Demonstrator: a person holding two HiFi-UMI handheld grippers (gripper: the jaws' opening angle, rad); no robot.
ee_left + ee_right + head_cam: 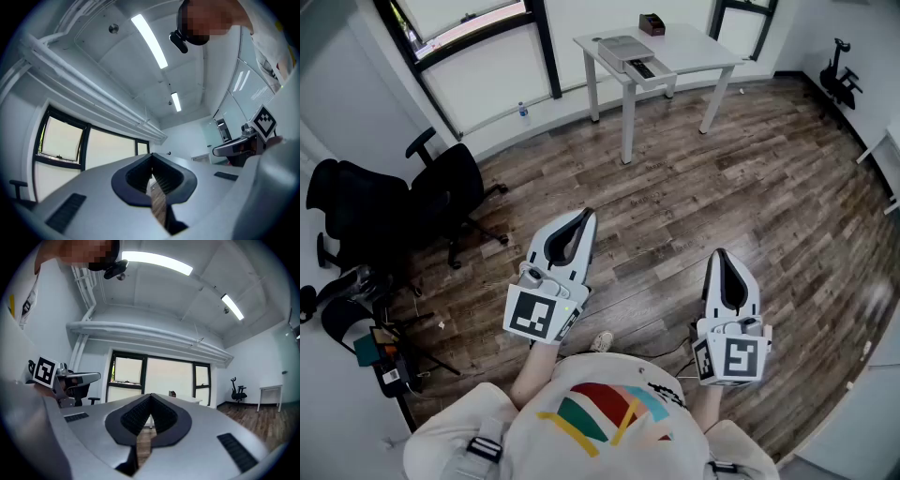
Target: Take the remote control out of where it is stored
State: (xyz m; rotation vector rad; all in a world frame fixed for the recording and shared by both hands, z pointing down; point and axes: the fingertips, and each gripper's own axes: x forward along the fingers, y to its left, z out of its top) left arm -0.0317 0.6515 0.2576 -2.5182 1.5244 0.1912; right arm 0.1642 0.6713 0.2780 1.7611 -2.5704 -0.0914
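- The task has barely begun, as far as I can judge: the person stands mid-room on the wood floor [750,178], well apart from the white table [694,47] at the far side.
- The left gripper [585,215] has its jaws pressed together with nothing between them.
- The right gripper [719,253] is the same, jaws together and empty. Both are held out in front of the body, pointing toward the table.
- On the table's near end sits a flat grey case [619,47]. A dark slim thing [643,68] lies at its front edge, which may be the remote control in a pulled-out tray. It's too small from here to be sure.
- A small brown box [652,23] stands further back on the same table.
- The next move, I'd say, calls for walking over to the table, opening one claw, and lining it up over the dark slim thing.
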